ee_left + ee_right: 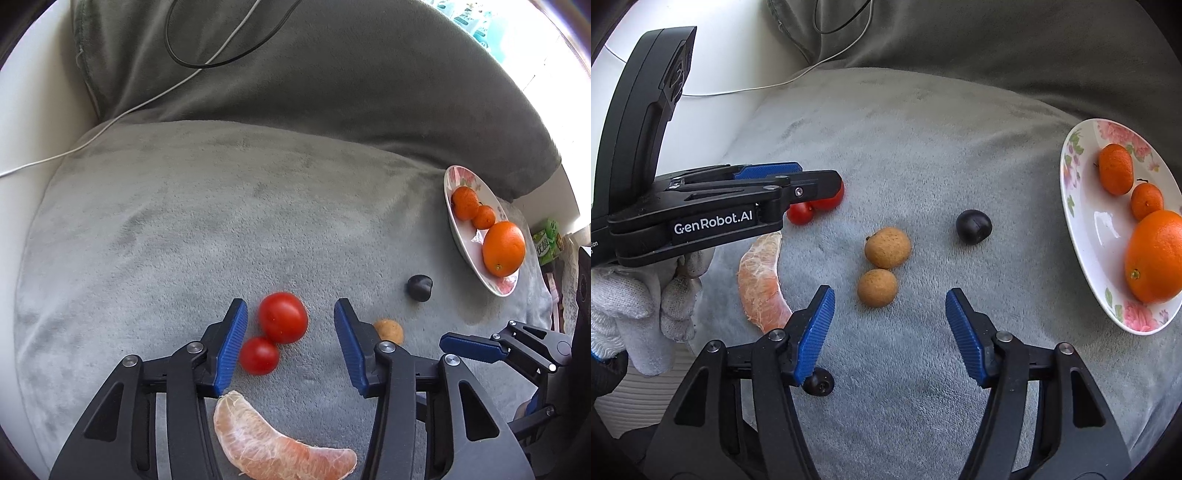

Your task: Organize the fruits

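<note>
My left gripper [290,314] is open, its jaws on either side of a large red tomato [283,317], with a small tomato [259,356] by its left finger. A peeled pomelo segment [273,443] lies below it. My right gripper [890,299] is open and empty, just in front of two brown longans [887,247] [877,287]. A dark plum [973,226] lies between them and a floral plate [1086,229] that holds a big orange [1156,254] and two tangerines [1115,168] [1147,201].
Everything lies on a soft grey cushion [184,221] with a darker back cushion [332,74] behind. A black cable [177,55] and a white cable [110,122] run across the back left. A gloved hand [639,299] holds the left gripper.
</note>
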The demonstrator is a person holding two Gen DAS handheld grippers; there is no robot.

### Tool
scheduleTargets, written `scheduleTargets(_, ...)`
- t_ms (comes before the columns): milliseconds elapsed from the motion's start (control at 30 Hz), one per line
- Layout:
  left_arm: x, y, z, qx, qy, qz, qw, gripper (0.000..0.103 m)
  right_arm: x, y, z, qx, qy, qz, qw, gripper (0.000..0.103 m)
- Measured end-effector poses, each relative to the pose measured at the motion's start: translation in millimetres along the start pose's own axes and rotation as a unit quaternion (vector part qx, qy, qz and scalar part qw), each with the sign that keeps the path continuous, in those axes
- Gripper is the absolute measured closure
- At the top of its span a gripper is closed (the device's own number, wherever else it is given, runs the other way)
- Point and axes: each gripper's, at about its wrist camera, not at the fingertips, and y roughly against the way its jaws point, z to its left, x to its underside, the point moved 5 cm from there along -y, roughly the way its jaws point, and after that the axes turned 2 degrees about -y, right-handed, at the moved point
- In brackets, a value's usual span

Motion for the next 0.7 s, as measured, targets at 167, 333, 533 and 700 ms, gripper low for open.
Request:
scheduleTargets(167, -0.2, -3.2, -0.1, 0.001, 0.000, 0.004, 1.0000, 0.059, -2.0, -6.5, 1.9, -0.003, -0.001, 0.004, 1.000, 0.041)
scheduleTargets(333, 0.0, -8.4, -3.8, 0.002, -0.004, 0.008, 1.0000, 0.061, -2.0, -15.2, 4.3, -0.005, 0.001, 0.015, 1.000, 0.052)
scheduleTargets(533, -0.2, -11.8, -3.9, 0.002, -0.005, 0.009, 0.9999, 0.062, -4.6, -19.8, 7.1, -0.008, 0.003, 0.018, 1.000, 0.059)
scheduleTargets(700, -1.6, -12.9, -2.3, -0.002, -0.003, 0.008, 1.0000, 0.069, -4.7, -25.9, 11.9, -0.004, 0.010, 0.026, 1.000, 0.071)
